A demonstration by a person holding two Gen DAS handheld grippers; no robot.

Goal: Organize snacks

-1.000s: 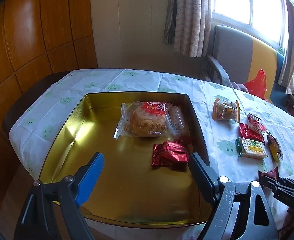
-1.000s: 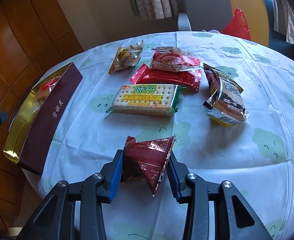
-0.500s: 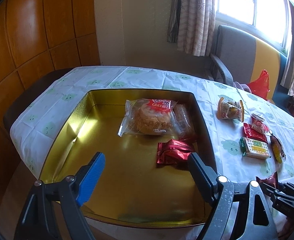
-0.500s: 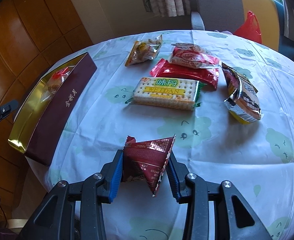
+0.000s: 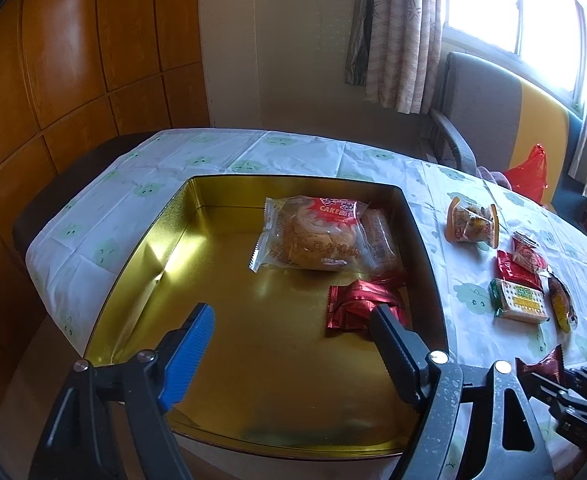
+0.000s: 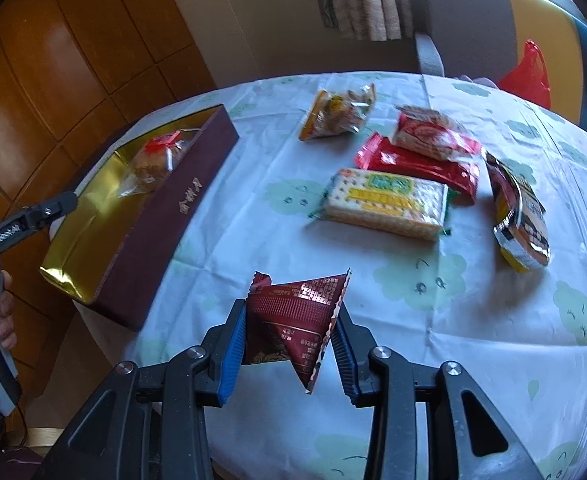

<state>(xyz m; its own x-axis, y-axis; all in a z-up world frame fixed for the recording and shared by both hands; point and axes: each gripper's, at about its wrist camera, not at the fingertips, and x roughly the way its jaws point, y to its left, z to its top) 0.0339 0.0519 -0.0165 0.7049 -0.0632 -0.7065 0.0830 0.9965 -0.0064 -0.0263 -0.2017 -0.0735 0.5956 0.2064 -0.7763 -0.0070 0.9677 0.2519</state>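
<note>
A gold-lined box (image 5: 157, 264) with a maroon outer wall (image 6: 161, 224) sits on the table's left side. It holds a wrapped cake (image 5: 313, 240) and a red foil pack (image 5: 357, 306). My left gripper (image 5: 293, 330) hovers over the box's near half; its jaws are closing with nothing between them. My right gripper (image 6: 289, 338) is shut on a dark red triangular snack packet (image 6: 297, 316), held above the tablecloth to the right of the box. The same packet (image 5: 543, 366) shows at the lower right of the left wrist view.
Loose snacks lie on the cloth right of the box: a green-and-yellow cracker pack (image 6: 385, 202), a long red pack (image 6: 417, 164), a red-and-white pack (image 6: 433, 138), an orange bag (image 6: 337, 114), a dark foil bag (image 6: 521, 216). A chair (image 5: 493, 108) stands behind the table. A hand (image 6: 3, 316) grips the left tool.
My right gripper has carried the triangular packet leftward toward the box and rolled a little. The left gripper's jaws have narrowed slightly; it has stayed over the box.
</note>
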